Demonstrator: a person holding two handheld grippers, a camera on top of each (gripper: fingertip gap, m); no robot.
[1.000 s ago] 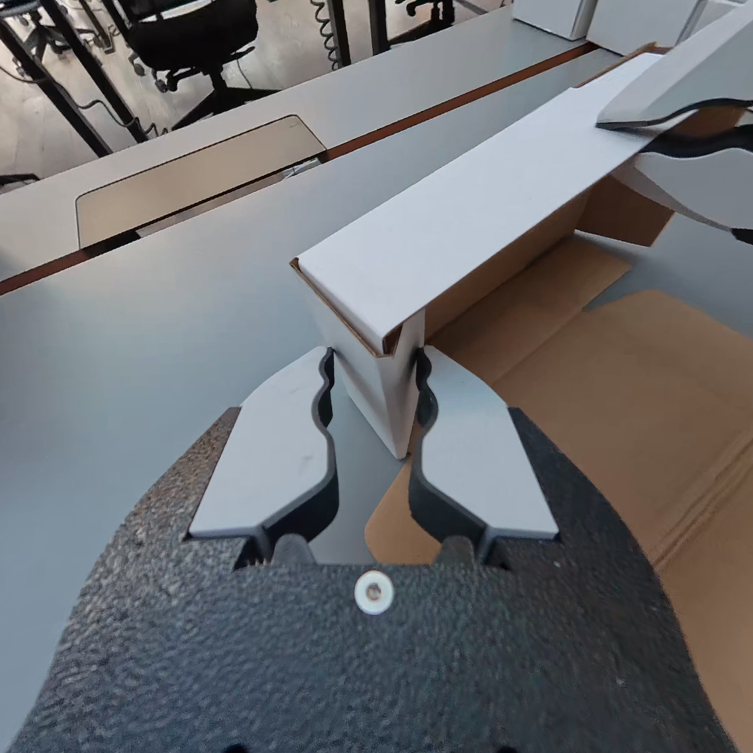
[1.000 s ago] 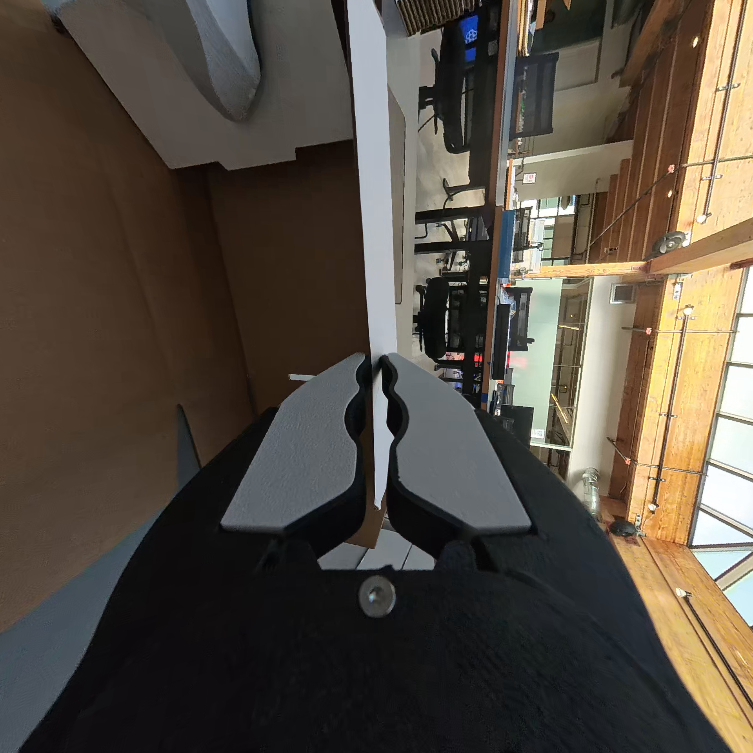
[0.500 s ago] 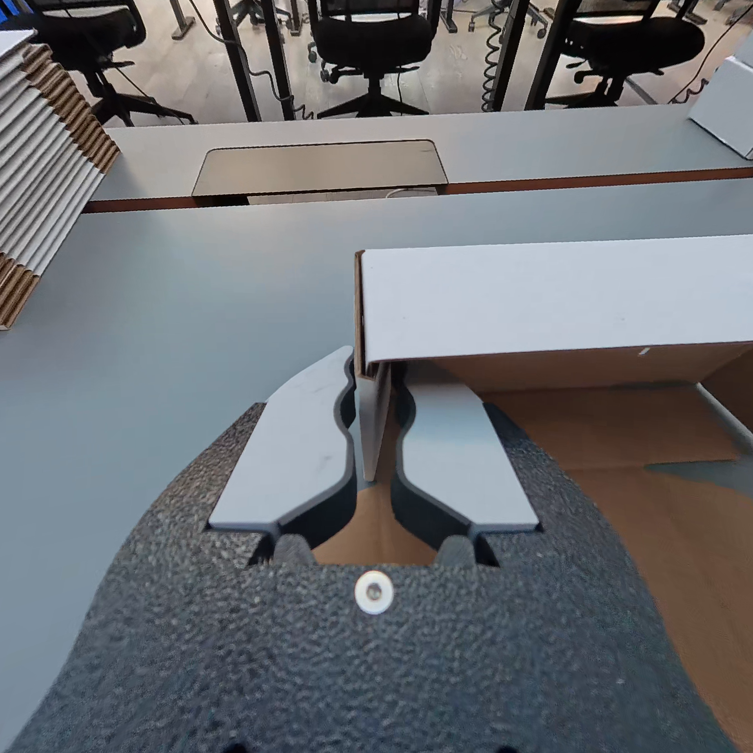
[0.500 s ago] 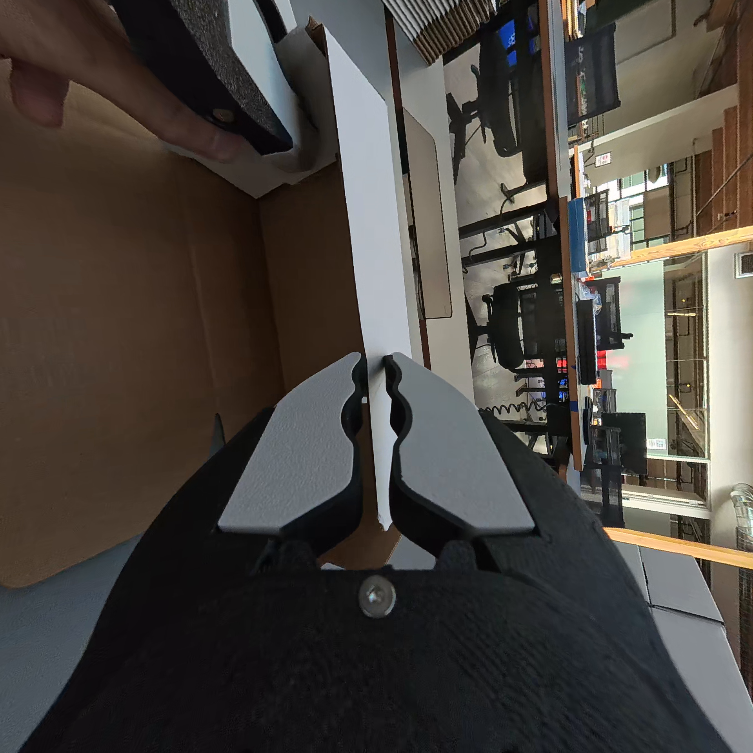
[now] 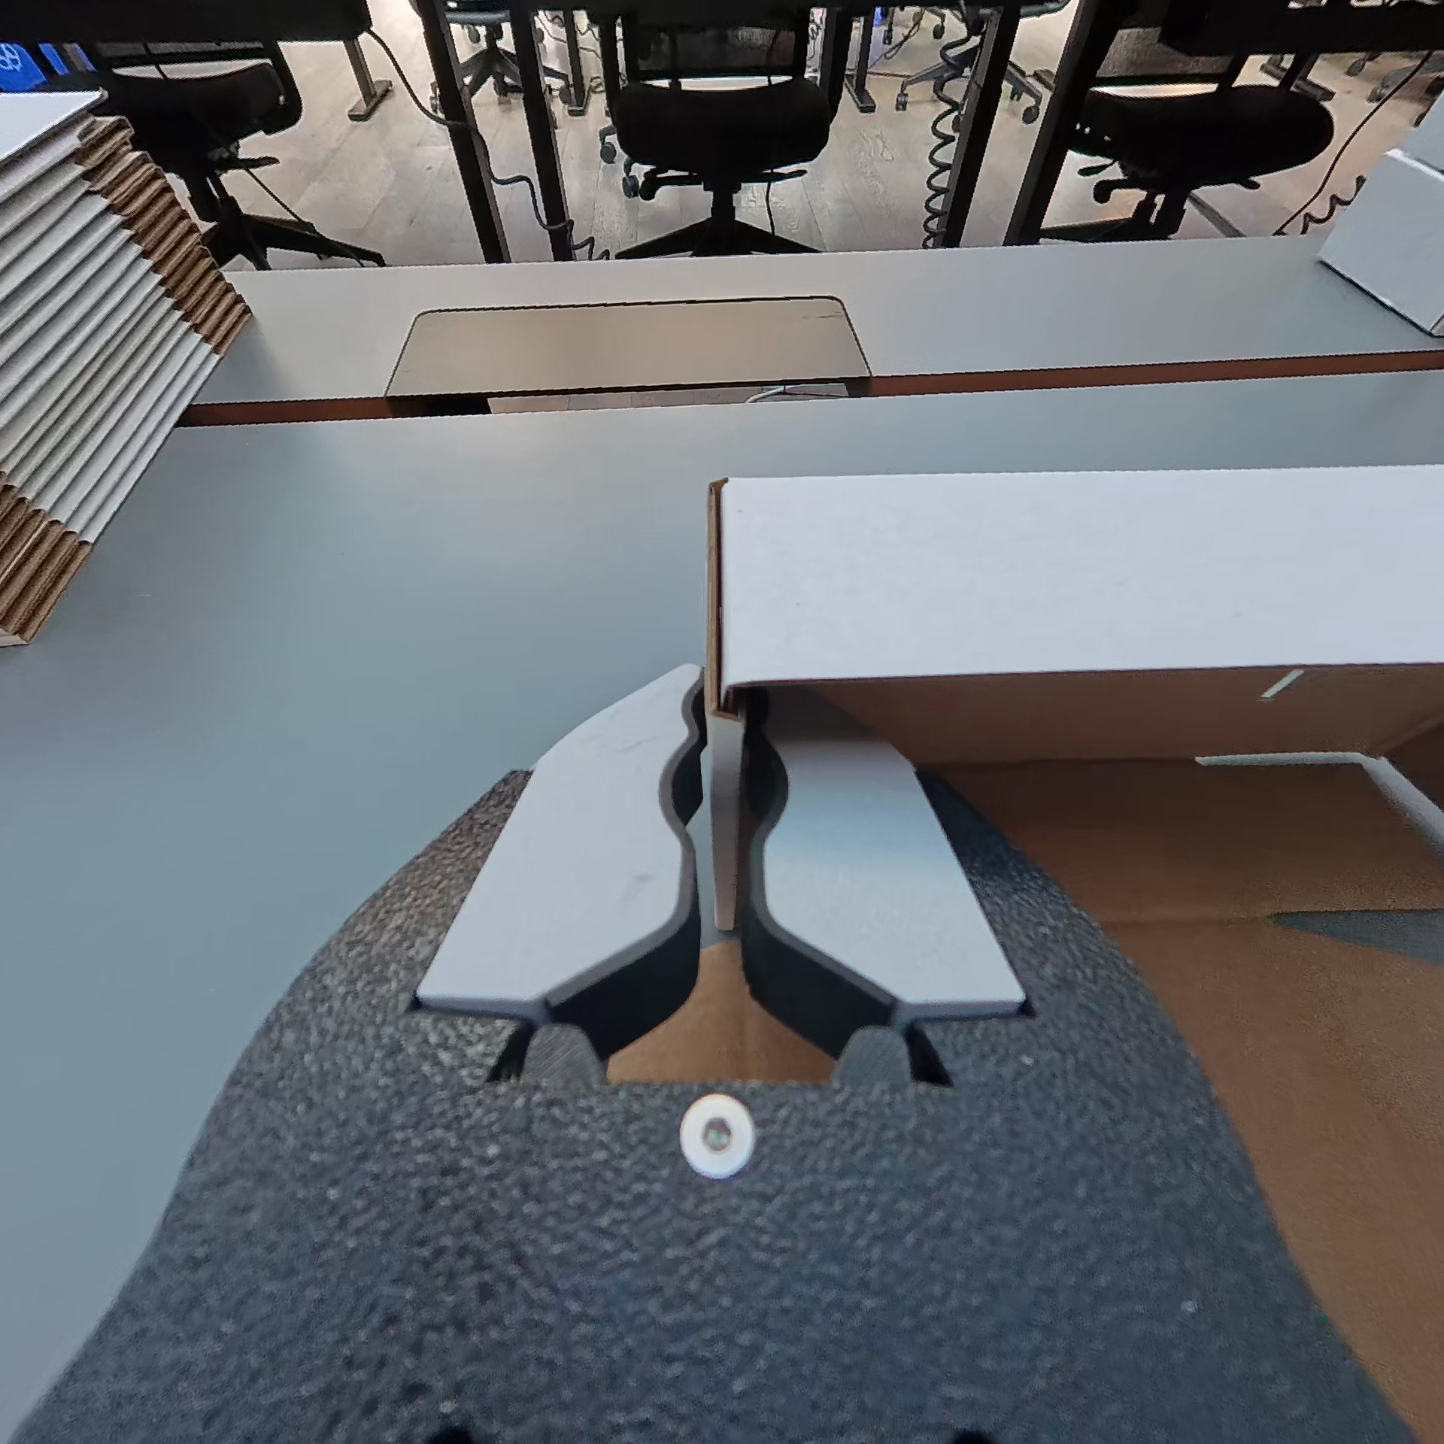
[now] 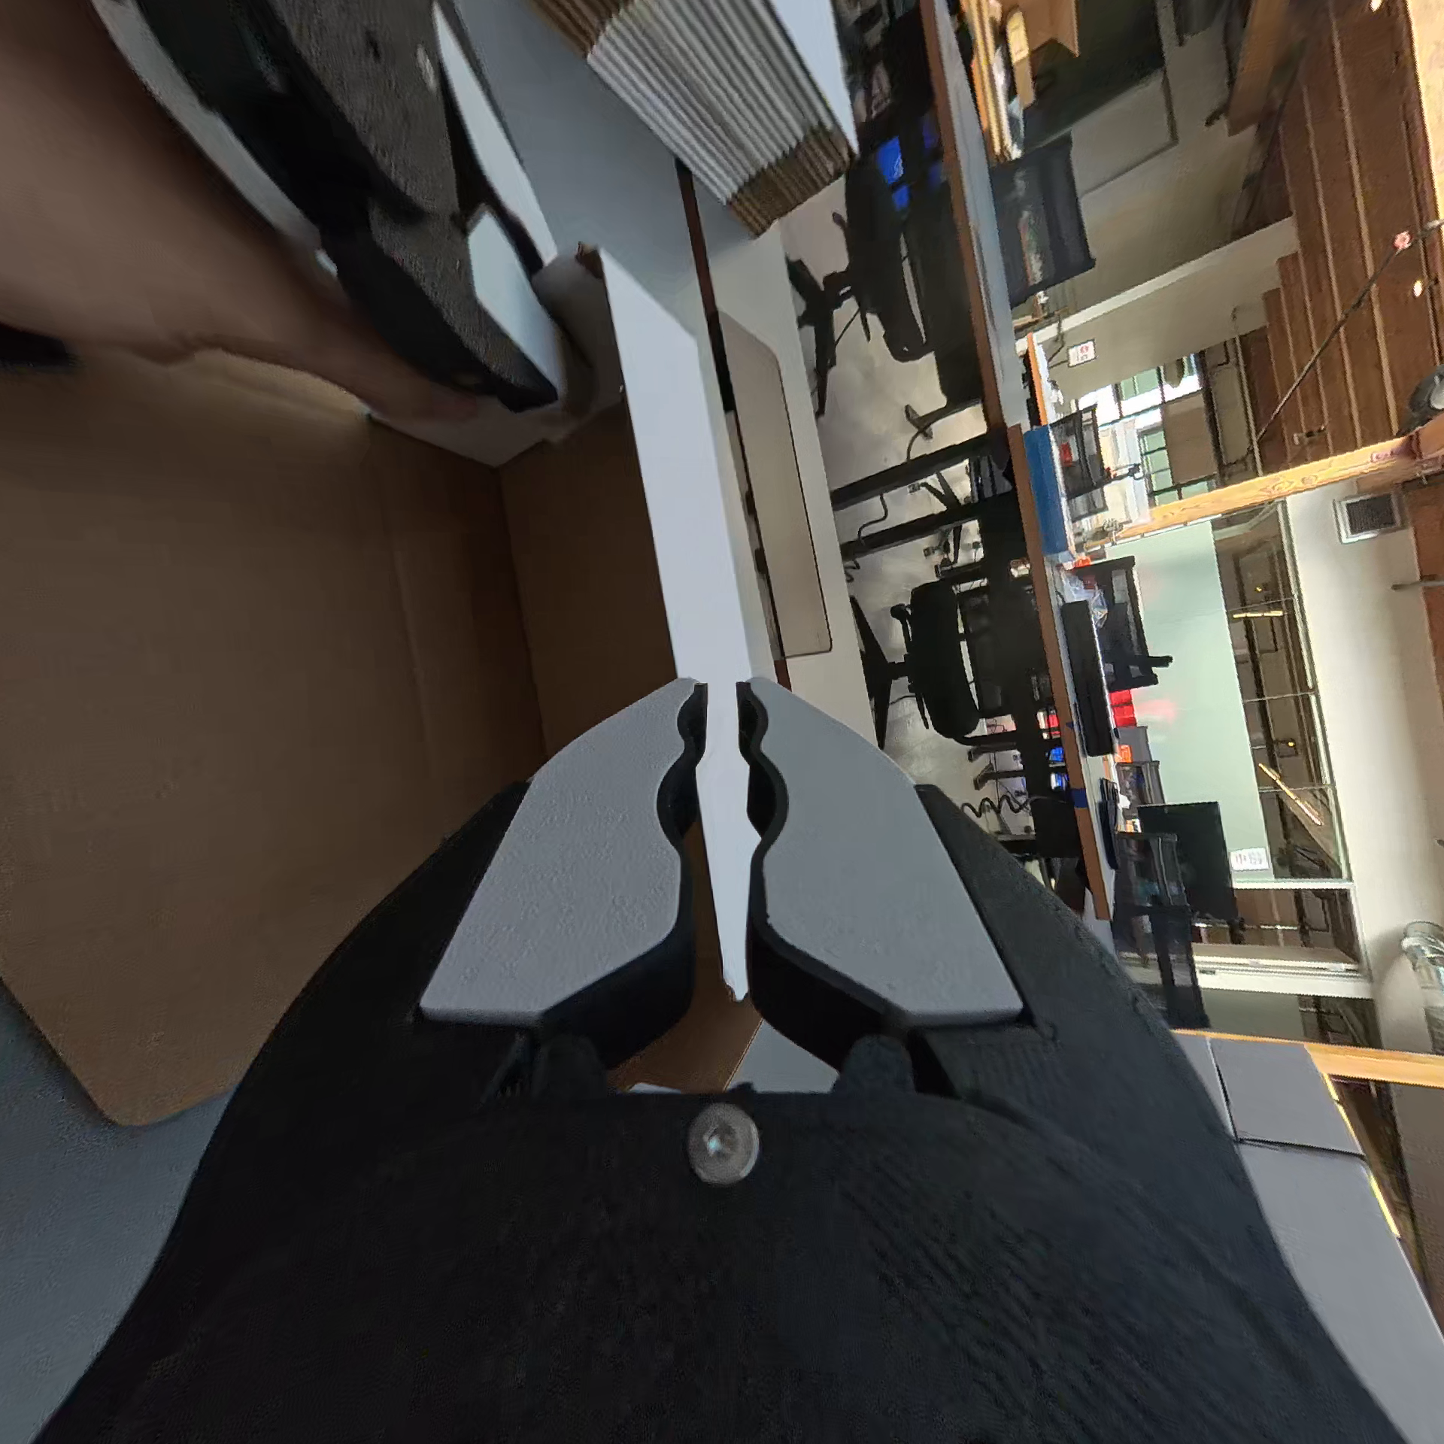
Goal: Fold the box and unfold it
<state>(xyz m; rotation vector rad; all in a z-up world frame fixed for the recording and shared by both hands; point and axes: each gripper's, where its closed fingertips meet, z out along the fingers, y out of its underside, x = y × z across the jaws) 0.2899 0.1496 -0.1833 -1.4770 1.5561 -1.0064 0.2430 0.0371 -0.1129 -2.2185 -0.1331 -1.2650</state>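
The box [image 5: 1055, 578] is white outside and brown inside. It lies partly folded on the grey table [image 5: 352, 625], its long white wall raised over the brown base [image 5: 1172, 898]. My left gripper [image 5: 723, 695] is shut on the short white end flap [image 5: 723, 820] at the wall's left corner. My right gripper [image 6: 720, 688] is shut on the other end of the same white wall [image 6: 672, 469]. The right wrist view also shows the left gripper [image 6: 437, 258] far off at that corner, with a person's hand [image 6: 234, 359] behind it.
A stack of flat cardboard blanks [image 5: 86, 352] sits at the table's left; it also shows in the right wrist view [image 6: 727, 101]. A white folded box [image 5: 1391, 242] stands at the far right. Office chairs [image 5: 719, 133] and desk legs stand beyond the second desk.
My left gripper has swung round to face the box squarely and closed on the end flap. The right gripper has kept its hold on the wall while the view shifted.
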